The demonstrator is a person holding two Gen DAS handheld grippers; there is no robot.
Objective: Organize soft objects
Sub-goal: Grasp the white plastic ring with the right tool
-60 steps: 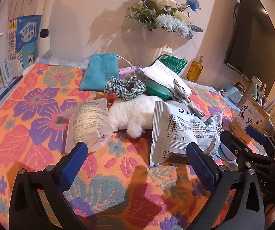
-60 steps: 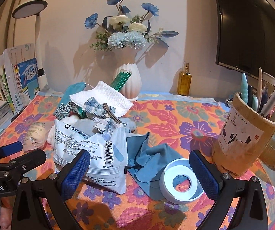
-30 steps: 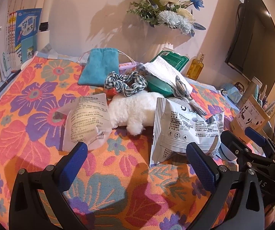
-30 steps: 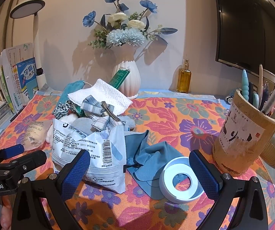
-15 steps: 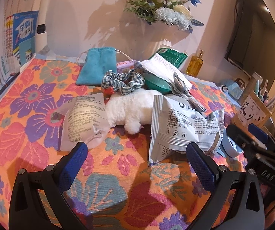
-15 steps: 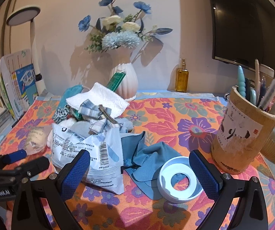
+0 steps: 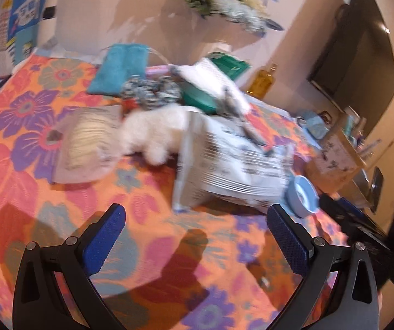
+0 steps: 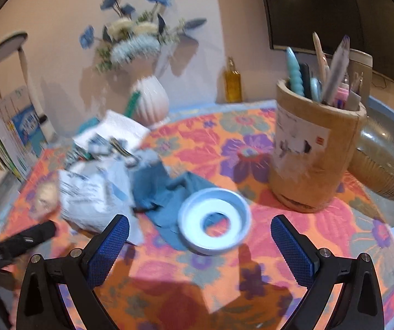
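A pile of soft things lies on the flowered cloth (image 7: 45, 192): a white fluffy toy (image 7: 155, 134), a checked scrunchie (image 7: 150, 88), a teal pouch (image 7: 120, 68), a white cloth (image 7: 210, 79), a clear packet (image 7: 87, 143) and a large white plastic packet (image 7: 232, 165). A blue cloth (image 8: 164, 195) lies beside the packet (image 8: 95, 192) in the right wrist view. My left gripper (image 7: 197, 236) is open and empty, in front of the pile. My right gripper (image 8: 199, 242) is open and empty, just short of a white-blue ring (image 8: 214, 220).
A wooden pen holder (image 8: 312, 154) stands at the right, a ribbed bowl (image 8: 389, 162) beyond it. A white vase of flowers (image 8: 150, 101) and a small oil bottle (image 8: 232, 82) stand by the wall. Books (image 8: 10, 137) stand at the left. A dark screen (image 7: 359, 55) hangs on the wall.
Both views are now blurred by motion. Both grippers have swung to the right and moved in a little; the ring now sits closer between the right fingers. Both stay open.
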